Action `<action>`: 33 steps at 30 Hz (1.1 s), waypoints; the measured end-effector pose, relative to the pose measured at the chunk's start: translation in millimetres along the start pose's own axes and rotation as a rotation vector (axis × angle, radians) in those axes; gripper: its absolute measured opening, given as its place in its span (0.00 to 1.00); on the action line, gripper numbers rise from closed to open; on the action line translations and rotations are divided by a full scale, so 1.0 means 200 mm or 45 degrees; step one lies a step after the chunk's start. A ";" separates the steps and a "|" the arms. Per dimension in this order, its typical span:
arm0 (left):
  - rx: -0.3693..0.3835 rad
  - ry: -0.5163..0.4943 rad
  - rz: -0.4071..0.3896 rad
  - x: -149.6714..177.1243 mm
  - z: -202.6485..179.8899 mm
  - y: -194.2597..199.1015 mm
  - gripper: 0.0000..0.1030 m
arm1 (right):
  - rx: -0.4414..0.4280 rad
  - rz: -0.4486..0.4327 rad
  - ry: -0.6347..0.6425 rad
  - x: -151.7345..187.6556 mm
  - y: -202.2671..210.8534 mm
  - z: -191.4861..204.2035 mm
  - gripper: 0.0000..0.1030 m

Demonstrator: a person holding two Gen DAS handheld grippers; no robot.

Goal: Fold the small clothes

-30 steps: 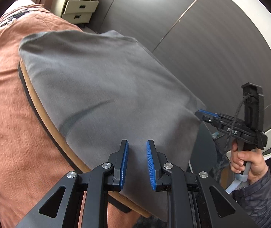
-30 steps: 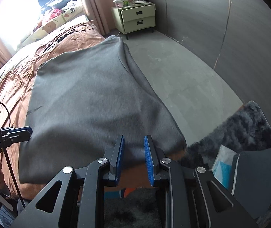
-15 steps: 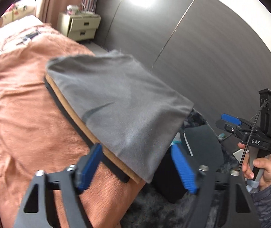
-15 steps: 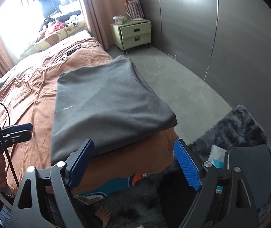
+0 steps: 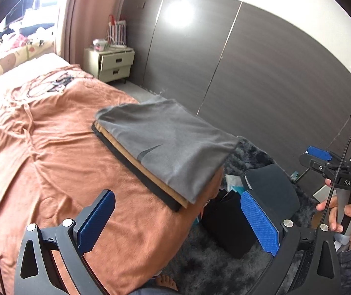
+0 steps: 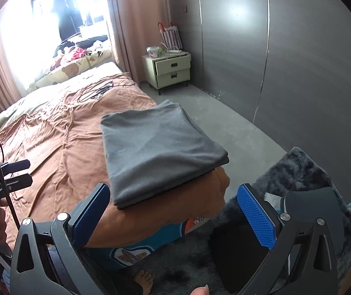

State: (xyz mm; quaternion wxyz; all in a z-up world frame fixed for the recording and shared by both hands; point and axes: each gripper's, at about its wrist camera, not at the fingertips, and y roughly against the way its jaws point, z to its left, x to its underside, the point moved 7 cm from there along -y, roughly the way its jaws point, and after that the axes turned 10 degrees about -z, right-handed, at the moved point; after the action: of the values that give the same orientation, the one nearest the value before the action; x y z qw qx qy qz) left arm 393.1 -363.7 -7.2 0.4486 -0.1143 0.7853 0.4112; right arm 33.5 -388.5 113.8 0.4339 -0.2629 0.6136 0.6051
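while both fingers just spread, empty, grey shirt (image 5: pixel 173 145) tops stack near nightstand (image 5: pixel 112 65).

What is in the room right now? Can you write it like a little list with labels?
place: bedroom, bed with an orange-brown blanket
top of pile: folded grey shirt, near the bed's corner
under it: a tan layer and a black layer, edges showing
left gripper: open, nothing between its pads, jaws have just been opening
right gripper: open, nothing held, jaws have just been opening
floor: dark fluffy rug
far corner: pale nightstand
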 end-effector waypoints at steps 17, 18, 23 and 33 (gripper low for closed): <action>-0.092 -0.077 -0.231 0.05 0.07 0.75 1.00 | -0.088 -0.144 0.073 0.11 0.52 0.36 1.00; -0.102 -0.084 -0.242 0.06 0.08 0.78 1.00 | -0.095 -0.146 0.077 0.12 0.52 0.37 1.00; -0.175 -0.082 -0.272 0.12 0.12 0.95 1.00 | -0.143 -0.170 0.098 0.15 0.56 0.45 1.00; -0.315 -0.051 -0.336 0.26 0.24 1.26 1.00 | -0.233 -0.222 0.064 0.25 0.65 0.59 1.00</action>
State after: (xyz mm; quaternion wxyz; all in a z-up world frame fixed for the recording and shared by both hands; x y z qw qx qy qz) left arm 255.8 -158.1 75.9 0.4966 -0.2624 0.6979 0.4444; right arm -75.1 -247.9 151.0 0.4435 -0.3688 0.5415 0.6117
